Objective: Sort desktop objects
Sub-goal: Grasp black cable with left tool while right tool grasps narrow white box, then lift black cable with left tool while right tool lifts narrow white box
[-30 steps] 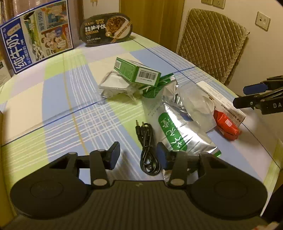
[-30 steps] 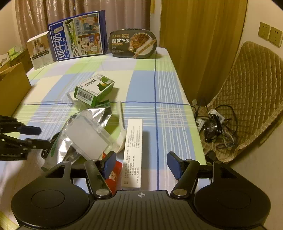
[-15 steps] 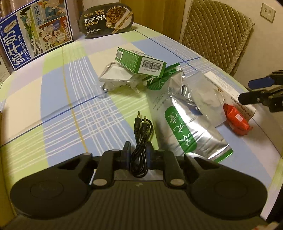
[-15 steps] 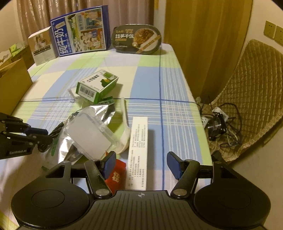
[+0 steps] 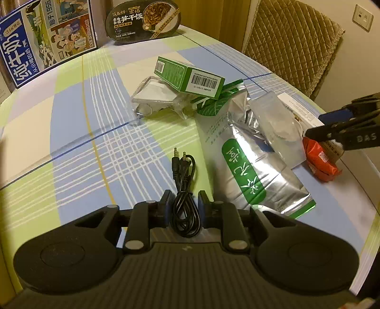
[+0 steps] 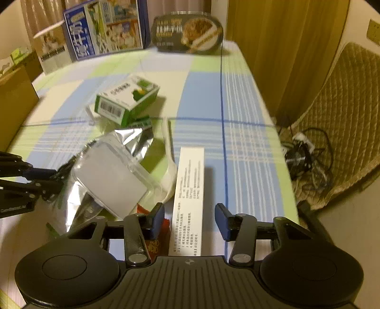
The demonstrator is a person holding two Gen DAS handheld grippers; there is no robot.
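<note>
My left gripper (image 5: 184, 202) is shut on a coiled black audio cable (image 5: 182, 171), whose two plugs point away from me over the checked tablecloth (image 5: 95, 147). My right gripper (image 6: 190, 218) straddles a long white box (image 6: 190, 180). Its jaws are closing, and a gap shows on both sides of the box. A red packet (image 6: 152, 247) lies under its left finger. Beside these lie a silver pouch with a green label (image 5: 249, 171), a clear plastic case (image 6: 114, 183) and a green box (image 5: 190, 76).
A blue milk carton box (image 5: 45, 40) and a dark oval meal tub (image 5: 142, 21) stand at the far edge. A quilted chair (image 5: 292, 42) is past the right edge, with tangled cables (image 6: 301, 156) on it. A cardboard box (image 6: 14, 102) stands at the left.
My left gripper has shut on the black cable. My right gripper has moved forward and down over the long white box, and its jaws have narrowed.
</note>
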